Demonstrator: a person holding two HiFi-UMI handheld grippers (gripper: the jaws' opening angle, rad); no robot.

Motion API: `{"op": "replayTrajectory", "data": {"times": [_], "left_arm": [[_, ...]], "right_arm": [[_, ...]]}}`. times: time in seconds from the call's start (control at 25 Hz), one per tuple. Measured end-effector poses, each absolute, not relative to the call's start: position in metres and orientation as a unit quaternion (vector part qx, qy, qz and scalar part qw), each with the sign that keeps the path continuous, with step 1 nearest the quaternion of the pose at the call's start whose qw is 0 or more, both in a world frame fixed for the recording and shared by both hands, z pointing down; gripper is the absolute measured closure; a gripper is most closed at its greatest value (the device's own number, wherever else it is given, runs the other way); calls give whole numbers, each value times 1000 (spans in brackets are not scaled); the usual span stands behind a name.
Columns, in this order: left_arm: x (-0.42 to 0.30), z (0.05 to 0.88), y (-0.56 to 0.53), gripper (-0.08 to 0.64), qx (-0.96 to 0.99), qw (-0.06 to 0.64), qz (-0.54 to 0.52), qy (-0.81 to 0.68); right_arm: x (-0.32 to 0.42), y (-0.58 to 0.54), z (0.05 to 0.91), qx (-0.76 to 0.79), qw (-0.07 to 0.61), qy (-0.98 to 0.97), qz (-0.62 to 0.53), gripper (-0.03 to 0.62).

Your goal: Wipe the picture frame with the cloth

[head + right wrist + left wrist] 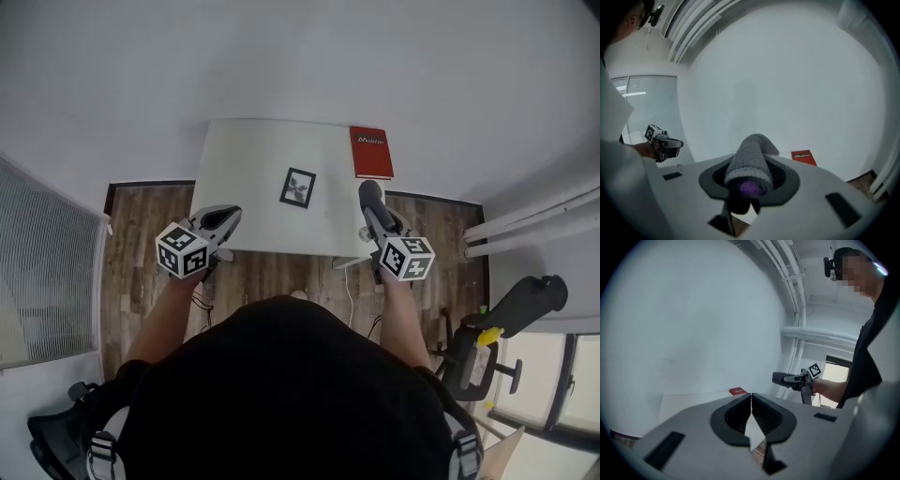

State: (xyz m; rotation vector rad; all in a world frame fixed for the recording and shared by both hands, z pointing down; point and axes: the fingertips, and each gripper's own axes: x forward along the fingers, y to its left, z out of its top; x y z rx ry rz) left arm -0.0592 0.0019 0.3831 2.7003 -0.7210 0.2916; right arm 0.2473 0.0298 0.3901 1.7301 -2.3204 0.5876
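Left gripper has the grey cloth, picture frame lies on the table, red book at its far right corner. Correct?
No: the grey cloth is clamped in the right gripper, as the right gripper view shows; the left gripper is shut on nothing. The picture frame lies on the table, the red book at its far right corner.

Red book [371, 152] at white table's [244, 187] far right corner

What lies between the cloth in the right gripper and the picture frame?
Nothing: the head view shows only bare white table between the cloth, clamped in the right gripper, and the picture frame.
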Motion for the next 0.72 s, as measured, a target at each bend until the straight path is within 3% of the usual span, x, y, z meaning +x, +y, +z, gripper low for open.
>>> {"op": "replayTrajectory", "data": {"times": [0.72], "left_arm": [[-11, 419, -24, 548, 919, 204, 123, -315]], "right_arm": [[271, -43, 439, 506, 115, -822, 237, 485]]}}
